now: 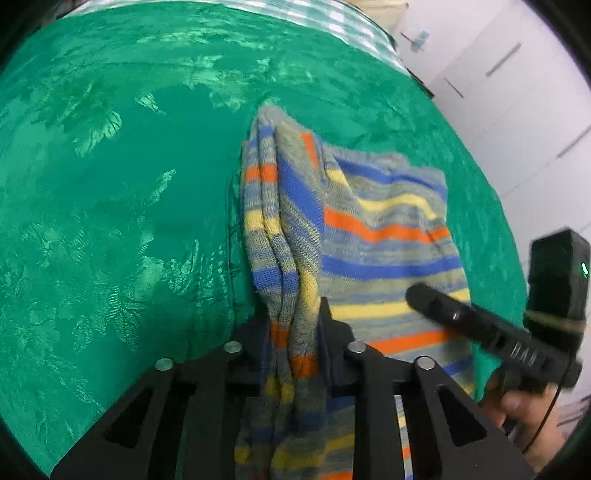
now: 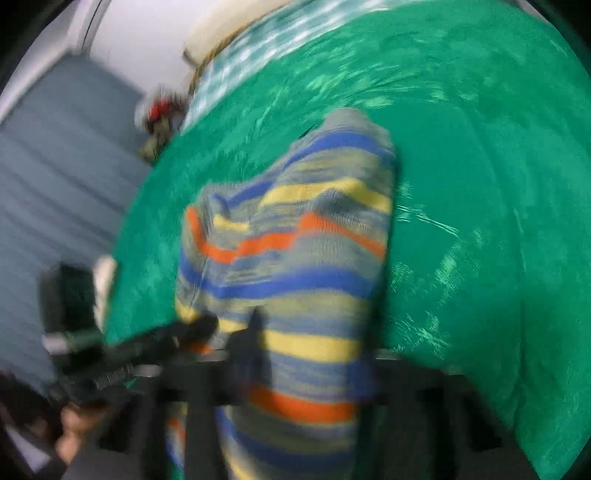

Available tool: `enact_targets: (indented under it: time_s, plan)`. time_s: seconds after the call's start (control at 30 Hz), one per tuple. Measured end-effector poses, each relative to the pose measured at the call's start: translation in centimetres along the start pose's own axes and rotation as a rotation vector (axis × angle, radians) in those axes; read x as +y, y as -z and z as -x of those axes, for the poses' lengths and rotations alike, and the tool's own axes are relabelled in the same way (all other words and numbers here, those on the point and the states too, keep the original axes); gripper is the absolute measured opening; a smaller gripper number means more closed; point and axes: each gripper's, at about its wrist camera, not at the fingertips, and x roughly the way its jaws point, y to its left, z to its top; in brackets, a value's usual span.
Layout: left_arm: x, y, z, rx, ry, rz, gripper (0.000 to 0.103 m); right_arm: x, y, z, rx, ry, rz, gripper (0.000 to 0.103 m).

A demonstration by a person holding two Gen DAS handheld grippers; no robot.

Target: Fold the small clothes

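Note:
A small striped knit garment (image 1: 369, 229), grey with blue, orange and yellow bands, lies on a green bedspread (image 1: 110, 184). My left gripper (image 1: 293, 314) is shut on a bunched edge of it, which hangs between the fingers. The right gripper (image 1: 480, 325) comes in from the right, its finger lying over the garment's near part. In the blurred right wrist view the garment (image 2: 303, 240) drapes over my right gripper (image 2: 314, 343); the cloth hides the right finger, so its jaw state is unclear. The left gripper (image 2: 147, 350) shows at lower left.
The bedspread (image 2: 480, 184) has a leafy pattern and covers the whole bed. A checked cloth (image 1: 351, 22) lies at the far end. White cabinet doors (image 1: 517, 92) stand to the right. A grey floor (image 2: 55, 166) and a red object (image 2: 159, 110) lie beside the bed.

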Motion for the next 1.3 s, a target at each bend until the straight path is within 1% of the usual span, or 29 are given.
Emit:
enact_targets:
  time_s: [0.03, 0.07, 0.1, 0.17, 0.3, 0.33, 0.37, 0.4, 0.43, 0.47, 0.5, 0.53, 0.6, 0.67, 0.7, 0.73, 0.77, 0.83, 0.87, 0.9, 0.93, 1.07, 1.1, 1.17, 1.2, 1.3]
  plan:
    - [-0.4, -0.1, 0.6, -0.014, -0.007, -0.018, 0.017, 0.7, 0.0, 0.3, -0.012, 0.018, 0.034, 0.025]
    - [-1.6, 0.0, 1.7, -0.045, -0.018, -0.065, 0.017, 1.9, -0.1, 1.4, -0.044, 0.022, 0.086, 0.025]
    - [-2.2, -0.1, 2.4, -0.060, -0.019, -0.082, 0.017, 2.8, -0.1, 2.4, -0.073, 0.023, 0.121, 0.024]
    - [-3.6, -0.2, 4.3, -0.097, 0.003, -0.105, 0.016, 4.3, -0.2, 4.5, -0.122, 0.024, 0.175, 0.024]
    - [-5.4, -0.7, 7.4, -0.154, 0.028, -0.141, 0.017, 6.1, -0.8, 8.3, -0.193, 0.020, 0.226, 0.024]
    - [-5.9, -0.9, 7.9, -0.167, 0.022, -0.151, 0.018, 6.2, -0.9, 9.0, -0.203, 0.018, 0.230, 0.024]
    - [-6.3, -1.1, 7.9, -0.179, -0.003, -0.159, 0.023, 6.2, -1.1, 9.6, -0.213, 0.020, 0.230, 0.024]
    - [-6.3, -1.3, 7.7, -0.178, -0.044, -0.157, 0.037, 5.9, -1.3, 9.9, -0.220, 0.026, 0.218, 0.026]
    - [-6.1, -1.4, 7.4, -0.172, -0.085, -0.156, 0.064, 5.7, -1.3, 10.0, -0.217, 0.031, 0.206, 0.035]
    - [-5.8, -1.1, 7.0, -0.158, -0.157, -0.156, 0.072, 5.2, -1.1, 9.7, -0.201, 0.054, 0.189, 0.043]
    - [-5.5, -0.5, 7.0, -0.158, -0.202, -0.159, 0.075, 4.6, -1.0, 9.5, -0.179, 0.103, 0.172, 0.068]
    - [-5.2, 0.5, 7.5, -0.165, -0.228, -0.170, 0.076, 3.9, -0.6, 9.5, -0.167, 0.153, 0.159, 0.079]
    - [-5.3, 3.5, 9.2, -0.179, -0.258, -0.212, 0.077, 3.0, 1.2, 11.1, -0.170, 0.228, 0.164, 0.079]
    - [-6.1, 7.6, 11.9, -0.211, -0.324, -0.258, 0.083, 3.2, 3.3, 13.0, -0.158, 0.289, 0.196, 0.084]
    - [-6.4, 9.2, 13.0, -0.226, -0.344, -0.277, 0.091, 3.7, 5.0, 14.3, -0.144, 0.327, 0.221, 0.089]
    - [-7.1, 10.8, 14.1, -0.248, -0.370, -0.298, 0.099, 3.9, 6.2, 15.3, -0.138, 0.344, 0.235, 0.093]
    - [-7.9, 13.0, 15.6, -0.279, -0.408, -0.321, 0.102, 4.7, 8.3, 16.9, -0.127, 0.368, 0.256, 0.095]
    - [-9.5, 16.5, 18.1, -0.313, -0.496, -0.339, 0.102, 5.7, 10.8, 19.1, -0.110, 0.391, 0.278, 0.100]
    - [-9.9, 17.7, 19.0, -0.306, -0.522, -0.328, 0.102, 6.5, 12.6, 20.5, -0.108, 0.405, 0.290, 0.101]
    - [-10.1, 18.1, 19.5, -0.296, -0.526, -0.316, 0.102, 6.9, 13.9, 21.4, -0.107, 0.411, 0.295, 0.102]
    - [-10.5, 19.3, 20.5, -0.281, -0.532, -0.288, 0.102, 7.6, 15.9, 22.8, -0.106, 0.418, 0.300, 0.102]
    - [-11.5, 23.4, 23.3, -0.264, -0.573, -0.214, 0.102, 9.2, 20.8, 26.0, -0.112, 0.447, 0.270, 0.102]
    - [-11.7, 24.4, 23.8, -0.247, -0.576, -0.194, 0.102, 9.7, 22.0, 26.8, -0.117, 0.456, 0.265, 0.102]
    - [-12.2, 25.7, 24.6, -0.171, -0.573, -0.165, 0.102, 10.9, 23.9, 28.1, -0.123, 0.461, 0.261, 0.102]
    - [-12.4, 26.4, 25.0, -0.152, -0.565, -0.166, 0.101, 11.4, 24.5, 28.6, -0.125, 0.456, 0.256, 0.102]
    - [-13.2, 27.2, 26.3, -0.151, -0.562, -0.182, 0.101, 12.9, 26.1, 30.5, -0.130, 0.415, 0.226, 0.102]
